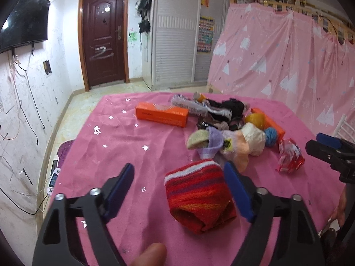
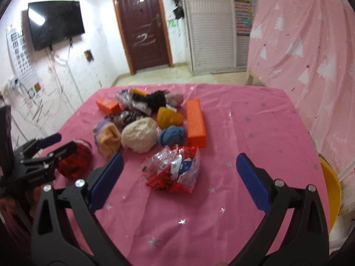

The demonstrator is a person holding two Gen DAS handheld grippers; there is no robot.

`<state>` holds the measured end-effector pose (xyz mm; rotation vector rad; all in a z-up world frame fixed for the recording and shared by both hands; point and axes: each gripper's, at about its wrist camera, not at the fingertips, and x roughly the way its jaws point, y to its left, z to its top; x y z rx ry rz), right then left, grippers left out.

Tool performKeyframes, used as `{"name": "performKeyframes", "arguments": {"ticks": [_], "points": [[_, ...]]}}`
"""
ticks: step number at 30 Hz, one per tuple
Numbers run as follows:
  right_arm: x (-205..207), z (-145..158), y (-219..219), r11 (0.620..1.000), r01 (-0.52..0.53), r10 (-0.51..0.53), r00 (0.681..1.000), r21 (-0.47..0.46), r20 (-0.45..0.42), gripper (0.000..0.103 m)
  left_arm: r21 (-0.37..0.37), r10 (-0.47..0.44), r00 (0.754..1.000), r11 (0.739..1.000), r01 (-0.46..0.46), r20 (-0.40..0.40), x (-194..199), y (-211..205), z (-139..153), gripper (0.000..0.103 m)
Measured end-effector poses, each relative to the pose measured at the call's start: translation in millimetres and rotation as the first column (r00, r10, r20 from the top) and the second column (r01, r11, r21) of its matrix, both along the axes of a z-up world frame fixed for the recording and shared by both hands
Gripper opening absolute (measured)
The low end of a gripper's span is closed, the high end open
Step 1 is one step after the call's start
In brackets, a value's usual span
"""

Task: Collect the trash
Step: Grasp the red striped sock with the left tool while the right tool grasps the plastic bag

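Just ahead, crumpled wrapper (image 2: 172, 170) between right gripper (image 2: 178, 168) fingers, spread wide, untouched.

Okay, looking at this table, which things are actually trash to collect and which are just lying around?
Trash: crinkled snack wrapper; clear plastic wrapper.

Just lying around: red striped sock, cream sock ball, blue sock ball, yellow sock ball. Orange boxes: cannot tell.

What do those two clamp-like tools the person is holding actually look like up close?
Both match. The left gripper and the right gripper are black plastic frames shaped like a wide fork, each with two arms that have triangular cut-outs and round silver bolt heads at the joints. Each arm ends in a flat blue pad. No cables or markings show. A bare fingertip peeks in below; no sleeve is visible.
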<state>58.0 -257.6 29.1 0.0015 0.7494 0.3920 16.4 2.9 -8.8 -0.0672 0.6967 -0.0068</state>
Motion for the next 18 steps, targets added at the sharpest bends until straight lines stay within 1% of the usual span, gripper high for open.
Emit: {"name": "performKeyframes", "arguments": {"ticks": [2,4,5,7,9,12,14,15,16,18], "points": [[3,-2,-2,1.000,-0.017,0.017,1.000,-0.009,-0.021,0.096,0.006,-0.012,1.000,1.000,0.013,-0.027,4,-2,-3,0.065],[6,-6,1,0.998,-0.056,0.055,0.997,-0.006,-0.059,0.082,0.004,-0.027,0.998,1.000,0.027,-0.055,7,-4,-6,0.065],[9,-9,2,0.997,-0.072,0.071,0.994,0.000,-0.080,0.080,0.000,-0.037,0.996,0.999,0.037,-0.076,9,-5,-8,0.065],[12,-14,6,0.995,-0.101,0.100,0.989,-0.001,-0.112,0.072,-0.001,-0.042,0.994,0.999,0.042,-0.100,11,-6,-11,0.065],[15,-16,9,0.993,-0.114,0.111,0.985,-0.013,-0.131,0.066,0.002,-0.041,0.991,0.999,0.042,-0.130,15,-6,-14,0.063],[20,-18,10,0.993,-0.110,0.104,0.983,-0.035,-0.149,0.065,0.001,-0.050,0.986,0.999,0.050,-0.158,18,-8,-17,0.057],[24,-18,8,0.993,-0.110,0.103,0.981,-0.032,-0.163,0.065,-0.015,-0.062,0.983,0.998,0.060,-0.172,20,-9,-17,0.049],[26,-19,8,0.993,-0.110,0.103,0.981,-0.033,-0.166,0.063,-0.018,-0.063,0.982,0.998,0.061,-0.176,21,-9,-17,0.046],[27,-19,6,0.993,-0.113,0.105,0.979,-0.033,-0.174,0.058,-0.020,-0.065,0.982,0.998,0.063,-0.180,22,-10,-16,0.042],[30,-21,5,0.992,-0.119,0.109,0.976,-0.041,-0.190,0.055,-0.021,-0.068,0.980,0.998,0.065,-0.188,24,-11,-16,0.035]]}}
